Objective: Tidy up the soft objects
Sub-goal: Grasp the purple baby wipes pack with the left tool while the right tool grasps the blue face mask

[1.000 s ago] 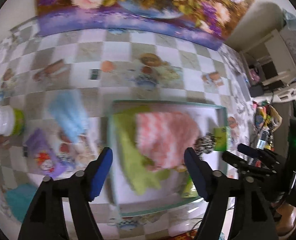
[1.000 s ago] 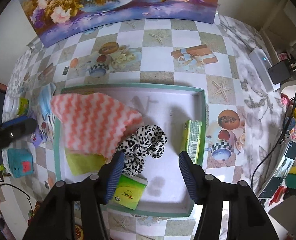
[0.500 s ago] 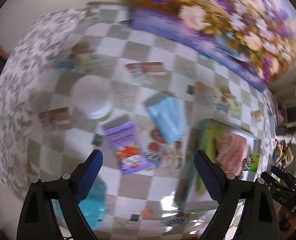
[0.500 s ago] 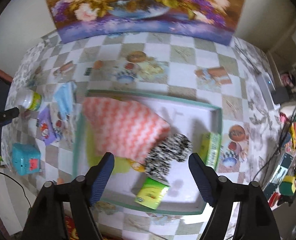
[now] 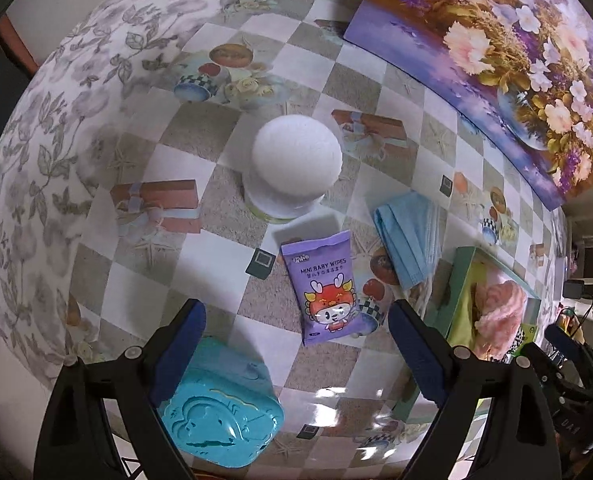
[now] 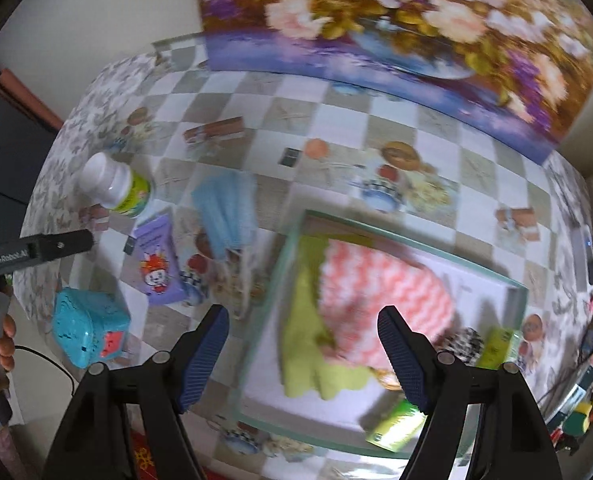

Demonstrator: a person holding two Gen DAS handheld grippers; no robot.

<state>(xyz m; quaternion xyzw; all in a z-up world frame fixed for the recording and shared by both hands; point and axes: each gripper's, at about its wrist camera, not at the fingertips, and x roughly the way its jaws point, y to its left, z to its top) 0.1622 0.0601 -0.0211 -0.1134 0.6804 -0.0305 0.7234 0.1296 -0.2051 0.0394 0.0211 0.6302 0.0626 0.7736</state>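
Note:
My left gripper (image 5: 296,344) is open and empty above the purple baby wipes pack (image 5: 323,286), which lies flat on the tablecloth. A blue face mask (image 5: 406,240) lies just right of the pack. My right gripper (image 6: 302,354) is open and empty over the left edge of the green tray (image 6: 272,292). In the tray lie a pink-and-white cloth (image 6: 380,292) on a lime cloth (image 6: 308,344), a leopard scrunchie (image 6: 466,346) and green packs (image 6: 396,426). The wipes pack (image 6: 156,266) and mask (image 6: 226,210) sit left of the tray.
A white-capped bottle (image 5: 294,164) stands beyond the wipes. A turquoise box (image 5: 220,412) sits under my left finger near the table's front edge. A floral painting (image 5: 496,48) leans at the back. Clutter lies off the table's right end.
My left gripper swung left, from over the tray to over the wipes pack and bottle. My right gripper shifted left toward the tray's left edge. Both stayed open and empty.

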